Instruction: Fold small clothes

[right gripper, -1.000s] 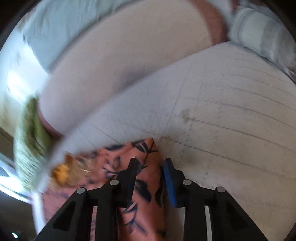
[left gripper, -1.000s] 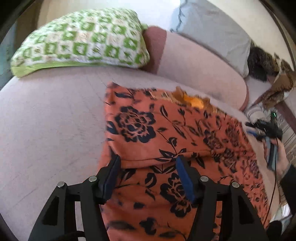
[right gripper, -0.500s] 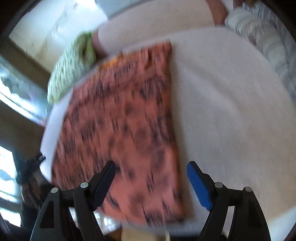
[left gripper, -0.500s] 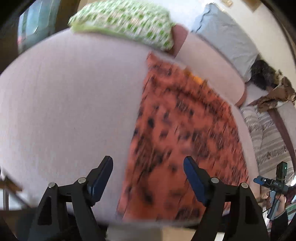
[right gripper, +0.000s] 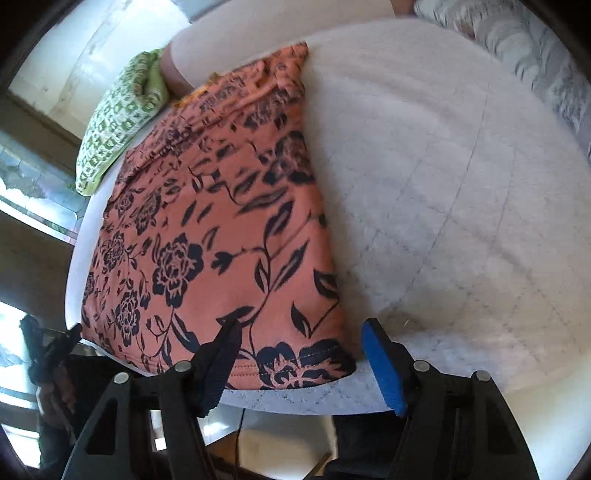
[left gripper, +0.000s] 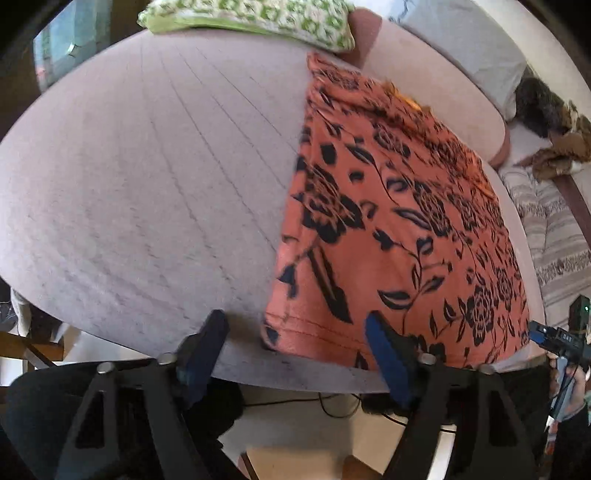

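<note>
An orange garment with a black flower print [left gripper: 399, 221] lies flat and folded on the pale sofa seat [left gripper: 147, 177]; it also shows in the right wrist view [right gripper: 221, 229]. My left gripper [left gripper: 295, 354] is open and empty, at the seat's front edge around the garment's near left corner. My right gripper [right gripper: 299, 362] is open and empty, at the front edge around the garment's near right corner. Neither gripper touches the cloth.
A green-and-white cushion [left gripper: 251, 18] lies at the back left of the seat, also seen in the right wrist view [right gripper: 122, 114]. A grey cushion [left gripper: 465, 40] leans on the backrest. A striped cloth [left gripper: 554, 236] lies right. Cables lie on the floor below.
Both grippers have let go of the garment, opened wide and pulled back from the middle of the seat to its front edge. The garment now lies folded flat.
</note>
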Available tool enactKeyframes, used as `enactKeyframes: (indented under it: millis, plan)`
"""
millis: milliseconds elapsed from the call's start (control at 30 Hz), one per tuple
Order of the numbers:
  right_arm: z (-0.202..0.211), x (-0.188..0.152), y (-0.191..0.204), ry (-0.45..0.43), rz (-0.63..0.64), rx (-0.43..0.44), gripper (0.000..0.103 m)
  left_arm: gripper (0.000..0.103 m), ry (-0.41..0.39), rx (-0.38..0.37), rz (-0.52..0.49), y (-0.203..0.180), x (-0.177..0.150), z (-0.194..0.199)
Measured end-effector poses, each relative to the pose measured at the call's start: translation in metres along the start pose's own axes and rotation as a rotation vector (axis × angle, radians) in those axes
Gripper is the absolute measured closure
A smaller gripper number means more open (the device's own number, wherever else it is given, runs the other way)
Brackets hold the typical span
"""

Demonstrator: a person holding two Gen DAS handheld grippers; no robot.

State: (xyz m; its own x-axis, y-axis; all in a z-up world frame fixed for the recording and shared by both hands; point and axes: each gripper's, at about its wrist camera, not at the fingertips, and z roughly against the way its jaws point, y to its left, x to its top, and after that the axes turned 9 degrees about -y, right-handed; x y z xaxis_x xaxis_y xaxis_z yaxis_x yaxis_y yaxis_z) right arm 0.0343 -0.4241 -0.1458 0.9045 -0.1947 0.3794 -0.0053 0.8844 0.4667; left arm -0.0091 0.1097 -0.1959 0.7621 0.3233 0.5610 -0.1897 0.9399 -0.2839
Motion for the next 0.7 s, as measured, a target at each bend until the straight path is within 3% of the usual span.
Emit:
enactKeyframes:
  millis: [67,100,133,300,333,367,400,433,467,500,533,567,700]
  plan:
    - [0.003,-0.001,0.004,0.006,0.016,0.027,0.038,0.080,-0.012,0.000,-0.028,-0.005,0.000,0.002]
    - [0.002,-0.001,0.004,0.020,-0.007,0.053,0.066,0.085,-0.016,-0.001,-0.028,-0.006,0.001,0.002]
    - [-0.002,-0.001,0.002,0.035,-0.035,0.069,0.083,0.092,-0.017,-0.004,-0.025,-0.006,0.000,0.002]
    - [-0.005,-0.001,0.009,0.031,-0.050,0.092,0.079,0.093,0.000,-0.040,0.027,0.002,0.004,0.002]
    - [0.000,0.000,0.012,0.012,-0.033,0.100,0.076,0.079,0.009,-0.037,0.030,0.002,0.003,0.002]
    - [0.000,0.001,0.012,0.013,-0.033,0.098,0.069,0.058,0.012,-0.033,0.038,0.002,0.003,0.001]
    - [-0.003,0.002,0.009,0.026,-0.044,0.080,0.044,0.051,0.011,-0.040,0.056,0.003,0.004,0.000]
    - [-0.009,0.002,0.006,0.033,-0.065,0.065,0.036,0.050,0.007,-0.058,0.081,0.004,0.005,0.000]
    - [-0.012,0.003,0.001,0.031,-0.093,0.080,0.036,0.066,0.011,-0.056,0.081,0.003,0.006,-0.001]
    - [-0.009,0.005,-0.003,0.021,-0.131,0.108,0.039,0.089,0.011,-0.052,0.071,0.002,0.008,-0.001]
    - [-0.007,0.006,-0.006,0.012,-0.156,0.136,0.067,0.096,0.019,-0.057,0.073,0.002,0.010,-0.002]
    - [-0.006,0.007,-0.012,0.018,-0.187,0.163,0.090,0.096,0.018,-0.085,0.103,0.005,0.011,0.000]
    - [-0.009,0.007,-0.029,0.040,-0.307,0.238,0.095,0.096,0.003,-0.155,0.174,0.010,0.024,0.008]
